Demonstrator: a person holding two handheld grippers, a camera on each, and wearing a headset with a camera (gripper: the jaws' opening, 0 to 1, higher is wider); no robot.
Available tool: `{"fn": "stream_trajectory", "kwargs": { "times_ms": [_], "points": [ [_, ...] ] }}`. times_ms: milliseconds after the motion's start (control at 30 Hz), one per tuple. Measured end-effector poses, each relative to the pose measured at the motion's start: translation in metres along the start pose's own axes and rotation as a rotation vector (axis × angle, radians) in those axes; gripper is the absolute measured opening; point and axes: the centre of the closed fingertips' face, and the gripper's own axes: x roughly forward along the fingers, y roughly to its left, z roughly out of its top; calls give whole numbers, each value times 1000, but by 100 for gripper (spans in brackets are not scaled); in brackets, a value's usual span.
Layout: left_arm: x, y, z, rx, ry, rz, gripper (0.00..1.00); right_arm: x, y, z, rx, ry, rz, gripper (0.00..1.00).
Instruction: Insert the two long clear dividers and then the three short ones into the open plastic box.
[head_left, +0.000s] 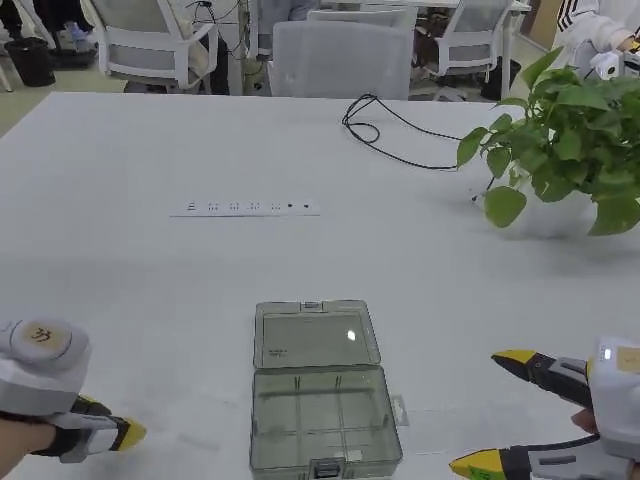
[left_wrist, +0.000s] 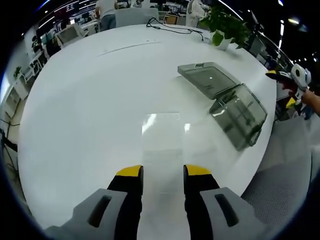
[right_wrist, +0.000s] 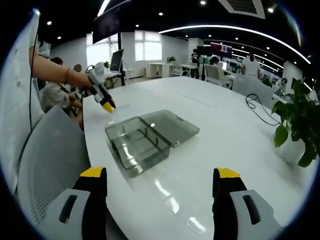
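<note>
The left gripper (left_wrist: 163, 172) is held low over the white table (head_left: 200, 290), its yellow-tipped jaws parted by a narrow gap with nothing between them. The right gripper (right_wrist: 162, 175) is held with its jaws spread wide and empty. The smoky grey translucent plastic box (head_left: 300, 405) is seen on the table between the two grippers, touched by neither; its lid (head_left: 315, 335) is laid flat on the far side. Partition lines can be made out inside the tray. In the left gripper view the box is placed ahead and to the right of the jaws, well apart; in the right gripper view it is found ahead, nearer the left jaw.
</note>
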Motion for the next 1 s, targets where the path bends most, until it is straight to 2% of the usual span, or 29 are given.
{"fn": "stream_trajectory", "kwargs": {
  "times_ms": [267, 400, 733, 933, 967, 1000],
  "points": [
    [-9, -15, 20, -46, -91, -39, 30, 2, 1, 22, 14, -46, 0, 84],
    [-12, -25, 34, -66, -145, -66, 30, 3, 2, 35, 31, -71, -1, 82],
    [-19, -58, 69, -103, -260, -153, 30, 12, 6, 73, 100, -145, 6, 76],
    [-21, -78, 84, -116, -309, -201, 30, 25, 12, 91, 131, -160, 16, 71],
    [-21, -82, 88, -124, -322, -211, 30, 27, 14, 98, 170, -191, 26, 70],
    [-22, -83, 89, -126, -324, -214, 30, 28, 14, 101, 181, -194, 25, 70]
  ]
}}
